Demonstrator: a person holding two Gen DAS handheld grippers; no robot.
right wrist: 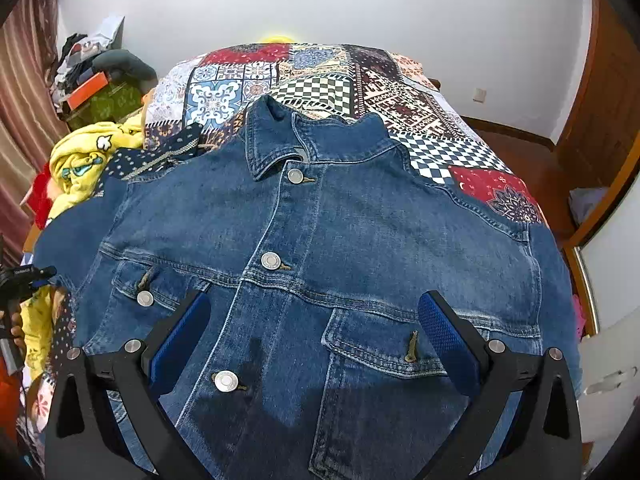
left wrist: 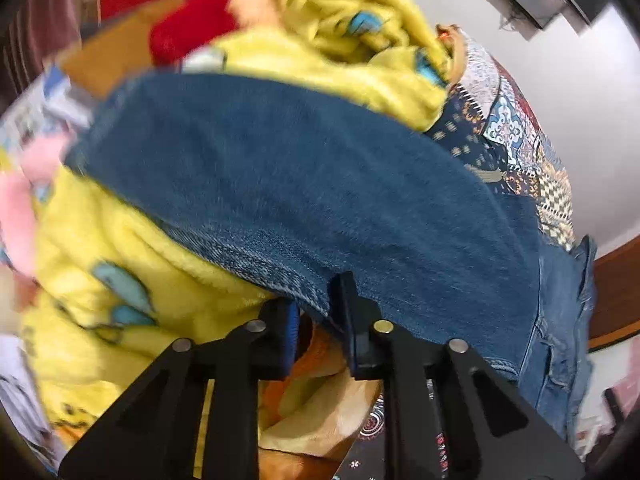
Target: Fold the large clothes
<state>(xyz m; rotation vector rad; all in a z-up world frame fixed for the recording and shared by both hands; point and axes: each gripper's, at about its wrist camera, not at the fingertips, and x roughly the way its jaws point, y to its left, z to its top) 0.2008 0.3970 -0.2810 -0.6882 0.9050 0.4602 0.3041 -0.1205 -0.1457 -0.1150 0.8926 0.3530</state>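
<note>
A blue denim jacket [right wrist: 320, 248] lies front up and buttoned on the patchwork bedspread [right wrist: 304, 80], collar toward the far end. My right gripper [right wrist: 316, 320] hovers open above the jacket's chest, holding nothing. In the left wrist view my left gripper [left wrist: 316, 304] is shut on the hem edge of the jacket's left sleeve [left wrist: 304, 184], which stretches across the view. The left gripper also shows at the left edge of the right wrist view [right wrist: 24, 276], at the sleeve's end.
A yellow cartoon fleece blanket [left wrist: 100, 280] and red fabric [left wrist: 188, 28] pile up left of the bed, also in the right wrist view [right wrist: 88, 160]. Clutter and an orange box [right wrist: 86, 88] stand at the far left. A wooden door [right wrist: 604, 120] is at right.
</note>
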